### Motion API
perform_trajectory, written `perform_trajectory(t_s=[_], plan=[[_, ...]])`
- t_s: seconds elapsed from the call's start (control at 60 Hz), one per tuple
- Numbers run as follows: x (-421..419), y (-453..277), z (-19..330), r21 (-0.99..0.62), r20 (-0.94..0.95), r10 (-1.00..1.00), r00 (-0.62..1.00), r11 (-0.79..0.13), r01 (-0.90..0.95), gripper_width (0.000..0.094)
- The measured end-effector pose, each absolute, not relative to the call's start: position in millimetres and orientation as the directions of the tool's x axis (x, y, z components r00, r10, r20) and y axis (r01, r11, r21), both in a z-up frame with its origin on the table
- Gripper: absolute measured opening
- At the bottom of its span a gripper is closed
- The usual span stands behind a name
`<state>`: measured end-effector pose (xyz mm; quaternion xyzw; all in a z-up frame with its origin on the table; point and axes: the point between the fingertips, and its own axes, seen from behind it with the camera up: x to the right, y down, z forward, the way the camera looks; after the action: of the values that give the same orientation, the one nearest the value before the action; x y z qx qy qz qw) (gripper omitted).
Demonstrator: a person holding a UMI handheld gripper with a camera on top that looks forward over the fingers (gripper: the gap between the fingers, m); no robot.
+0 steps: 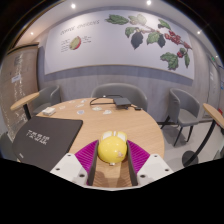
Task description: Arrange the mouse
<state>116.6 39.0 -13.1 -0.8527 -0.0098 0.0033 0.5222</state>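
Observation:
A round yellow mouse sits between my two fingers, at their tips. Both magenta pads press against its sides, so my gripper is shut on it. The mouse is over the near part of a round wooden table. The wood shows under it between the fingers. I cannot tell whether it rests on the table or is held just above it. A black mat with white lettering lies on the table to the left of my fingers.
Grey chairs stand round the table: one at the far side, one at the right, one at the left. Small pale items lie near the table's middle. A wall with a leaf mural is behind.

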Motion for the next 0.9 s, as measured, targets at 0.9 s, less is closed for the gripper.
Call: perform_trajectory(t_s=[0.9], plan=[[-112.3,27.5,-10.5,-0.861,-0.020,0.083,0.996,-0.508,0.025,0.0374]])
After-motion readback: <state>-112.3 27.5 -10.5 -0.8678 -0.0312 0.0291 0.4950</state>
